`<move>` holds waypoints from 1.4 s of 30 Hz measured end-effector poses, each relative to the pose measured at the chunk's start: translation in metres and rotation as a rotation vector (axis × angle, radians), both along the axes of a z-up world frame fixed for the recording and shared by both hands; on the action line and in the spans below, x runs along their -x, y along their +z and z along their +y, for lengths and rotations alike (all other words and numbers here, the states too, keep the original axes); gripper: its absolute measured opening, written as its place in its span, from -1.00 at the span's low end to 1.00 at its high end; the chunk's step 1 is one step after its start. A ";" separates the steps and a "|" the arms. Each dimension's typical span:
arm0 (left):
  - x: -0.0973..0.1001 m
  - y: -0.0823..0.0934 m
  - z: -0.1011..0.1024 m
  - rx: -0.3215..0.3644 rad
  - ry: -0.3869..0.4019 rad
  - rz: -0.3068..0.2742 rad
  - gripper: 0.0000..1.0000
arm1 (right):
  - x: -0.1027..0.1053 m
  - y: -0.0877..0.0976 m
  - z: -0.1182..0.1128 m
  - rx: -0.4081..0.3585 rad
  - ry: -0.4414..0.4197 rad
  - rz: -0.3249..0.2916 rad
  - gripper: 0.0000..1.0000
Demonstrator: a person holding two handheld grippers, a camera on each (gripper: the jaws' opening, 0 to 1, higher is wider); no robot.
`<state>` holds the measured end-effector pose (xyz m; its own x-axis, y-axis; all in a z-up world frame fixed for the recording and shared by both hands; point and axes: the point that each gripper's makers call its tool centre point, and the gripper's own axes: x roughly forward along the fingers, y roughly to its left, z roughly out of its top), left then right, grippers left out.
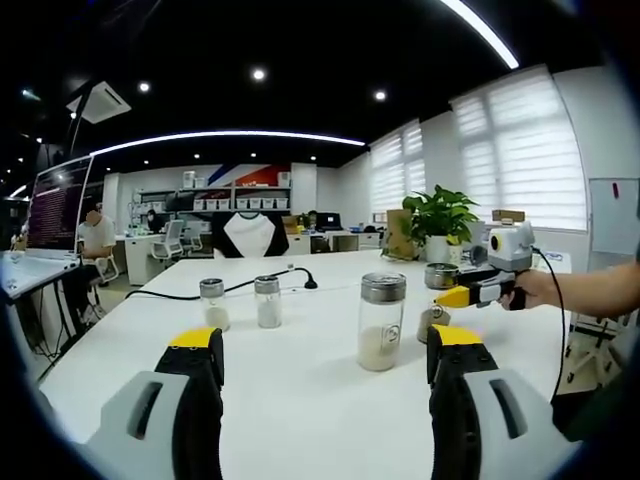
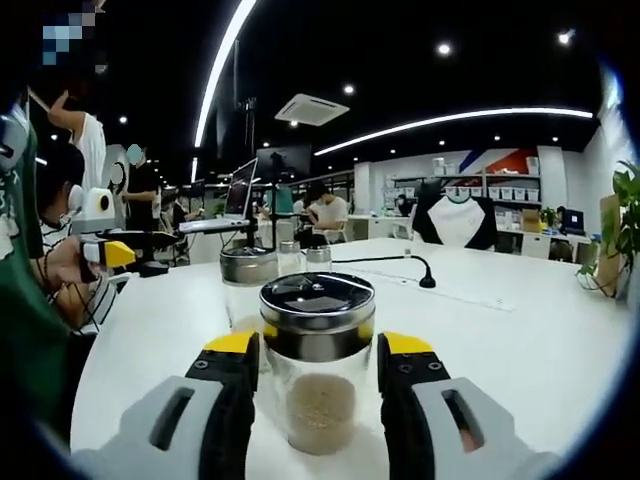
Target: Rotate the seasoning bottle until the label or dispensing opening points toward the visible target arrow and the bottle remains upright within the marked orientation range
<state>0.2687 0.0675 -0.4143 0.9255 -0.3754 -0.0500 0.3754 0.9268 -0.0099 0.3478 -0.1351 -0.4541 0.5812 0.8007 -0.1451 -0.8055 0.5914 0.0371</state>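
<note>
A glass seasoning bottle (image 2: 317, 385) with a silver lid and brownish grains stands upright on the white table (image 2: 520, 350). My right gripper (image 2: 318, 343) is shut on it, one yellow-tipped jaw against each side. In the left gripper view this bottle (image 1: 434, 318) sits at the right, with the right gripper (image 1: 450, 297) reaching in from a person's hand. My left gripper (image 1: 325, 338) is open and wide. A taller bottle (image 1: 381, 322) of pale grains stands just ahead, nearer the right-hand jaw, untouched. The left gripper (image 2: 112, 254) also appears at the far left of the right gripper view.
Two small shakers (image 1: 213, 303) (image 1: 267, 300) stand to the left on the table (image 1: 300, 400). A black cable with a gooseneck end (image 1: 303, 278) runs behind them. A potted plant (image 1: 438, 215) stands at the far right edge. A person in green (image 2: 25, 300) holds the grippers.
</note>
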 end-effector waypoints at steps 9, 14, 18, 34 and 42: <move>-0.001 -0.004 -0.003 0.002 -0.010 0.011 0.76 | 0.008 -0.003 -0.009 -0.010 -0.182 0.039 0.31; -0.002 -0.005 -0.002 0.008 -0.009 0.012 0.76 | 0.005 -0.011 -0.017 0.058 -0.330 0.038 0.30; -0.002 -0.006 -0.003 0.007 -0.012 0.011 0.76 | 0.007 -0.011 -0.013 0.026 -0.410 0.046 0.30; -0.001 -0.004 -0.001 0.021 -0.009 0.002 0.75 | -0.015 -0.008 -0.014 -0.021 -0.688 0.070 0.19; -0.001 -0.004 0.003 0.021 0.003 0.000 0.75 | -0.021 -0.008 -0.015 -0.011 -0.718 0.064 0.02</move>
